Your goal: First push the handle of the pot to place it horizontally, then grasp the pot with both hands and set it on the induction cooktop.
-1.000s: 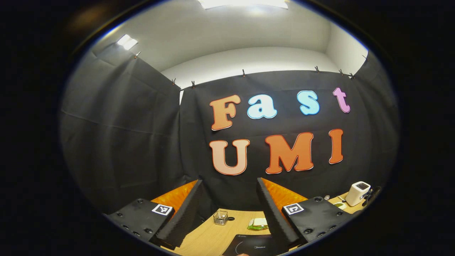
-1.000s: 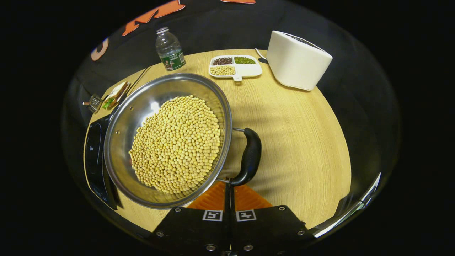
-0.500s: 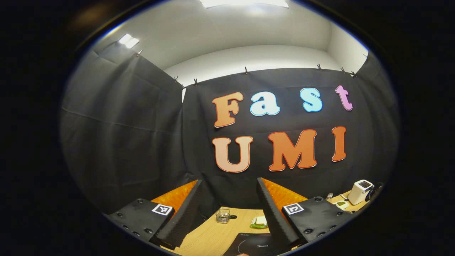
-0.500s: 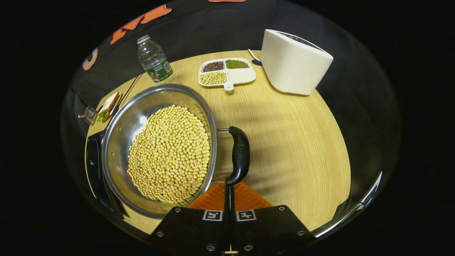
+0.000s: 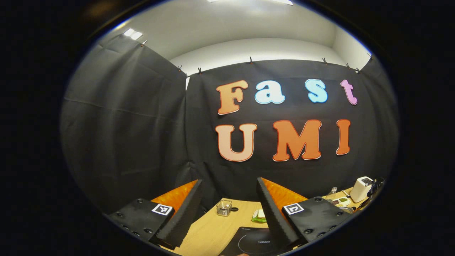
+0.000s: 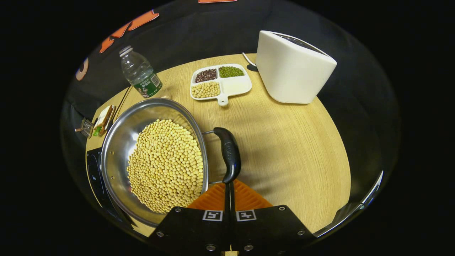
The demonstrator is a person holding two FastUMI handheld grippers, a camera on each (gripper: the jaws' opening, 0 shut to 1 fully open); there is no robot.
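Note:
A steel pot [image 6: 117, 149] full of yellow beans [image 6: 165, 167] sits on the wooden table, its left side over the black induction cooktop [image 6: 94, 174]. The pot's black side handle [image 6: 229, 154] points toward me on its right. My right gripper [image 6: 229, 185] is shut, and its joined tips touch the near end of that handle. In the left gripper view my left gripper [image 5: 229, 180] is open with nothing between its fingers, held above the table and facing the wall. The cooktop [image 5: 256, 243] lies just below and ahead of it.
Behind the pot stand a white appliance [image 6: 293, 73], a divided dish of beans [image 6: 220, 81] and a water bottle [image 6: 140, 73]. A sandwich [image 6: 103, 119] and a small metal holder [image 6: 84, 127] lie at the far left. A small glass [image 5: 224, 208] stands beyond the cooktop.
The pot handle has swung round in front of the shut right gripper, and the pot has shifted left and nearer. The left gripper view has tipped down, showing more cooktop.

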